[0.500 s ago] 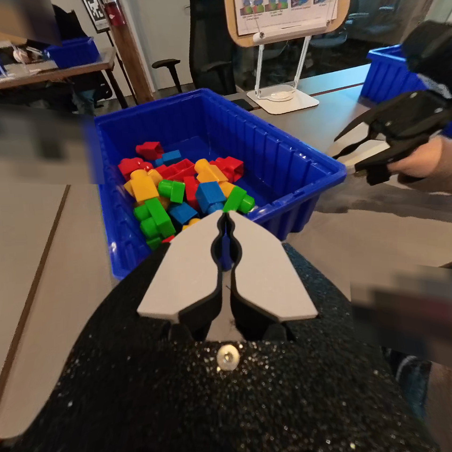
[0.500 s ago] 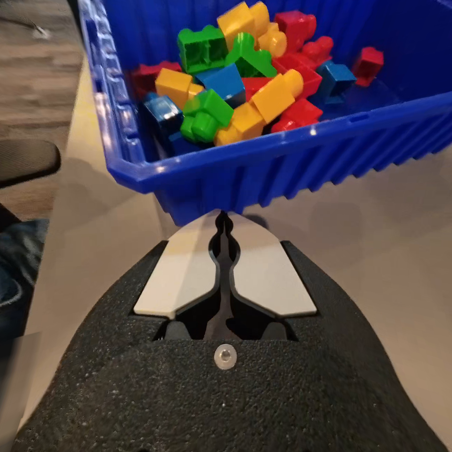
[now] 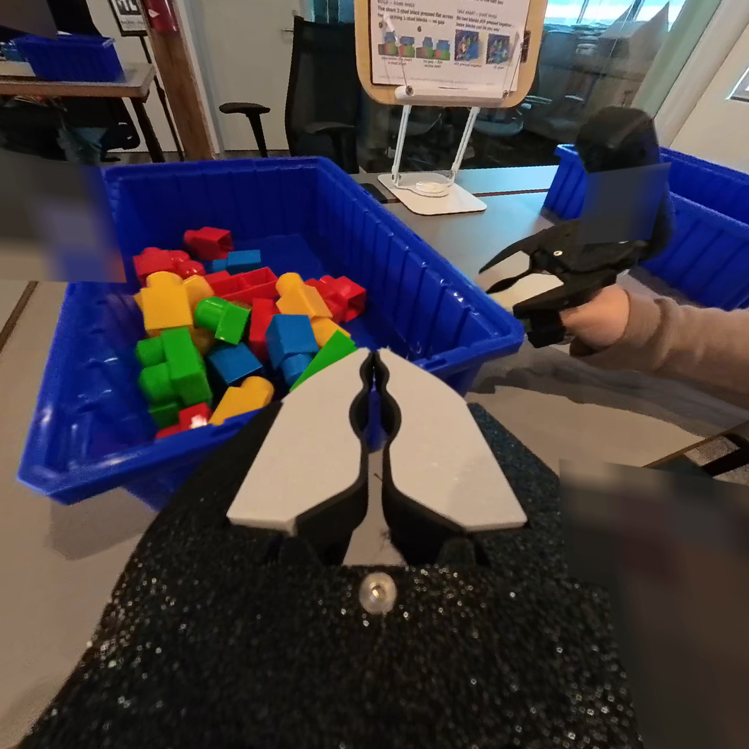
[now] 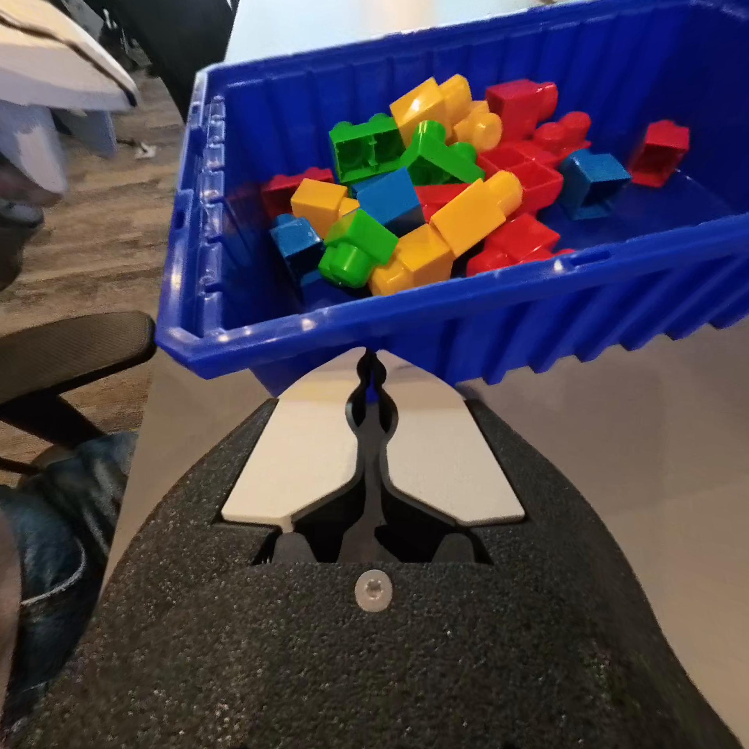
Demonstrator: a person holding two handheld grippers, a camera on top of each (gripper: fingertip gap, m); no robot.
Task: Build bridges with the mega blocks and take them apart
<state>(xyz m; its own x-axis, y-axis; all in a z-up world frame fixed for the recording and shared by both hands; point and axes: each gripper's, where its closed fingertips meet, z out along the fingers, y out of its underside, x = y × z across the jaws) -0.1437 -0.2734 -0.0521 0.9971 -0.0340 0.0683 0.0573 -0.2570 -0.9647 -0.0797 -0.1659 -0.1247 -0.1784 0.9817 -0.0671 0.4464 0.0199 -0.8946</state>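
Observation:
A blue bin point(image 3: 409, 259) on the grey table holds a loose pile of red, yellow, green and blue mega blocks point(image 3: 227, 324). My left gripper point(image 3: 373, 353) is shut and empty, its tips over the bin's near rim beside a green block point(image 3: 324, 356). In the right wrist view the same bin point(image 4: 446, 320) and blocks point(image 4: 429, 194) fill the top. My right gripper point(image 4: 369, 354) is shut and empty, its tips just outside the bin's near wall. The right gripper also shows in the left wrist view point(image 3: 494, 275), held by a hand to the right of the bin.
A second blue bin point(image 3: 705, 235) stands at the far right of the table. A white stand point(image 3: 437, 194) with an instruction board sits behind the first bin. A chair armrest point(image 4: 69, 356) and the table edge lie left of the bin in the right wrist view. Some 15 cm of space lies between my two pairs of fingers.
Both grippers have risen and closed in on the bin; more of the blocks shows in each view. Both stay shut.

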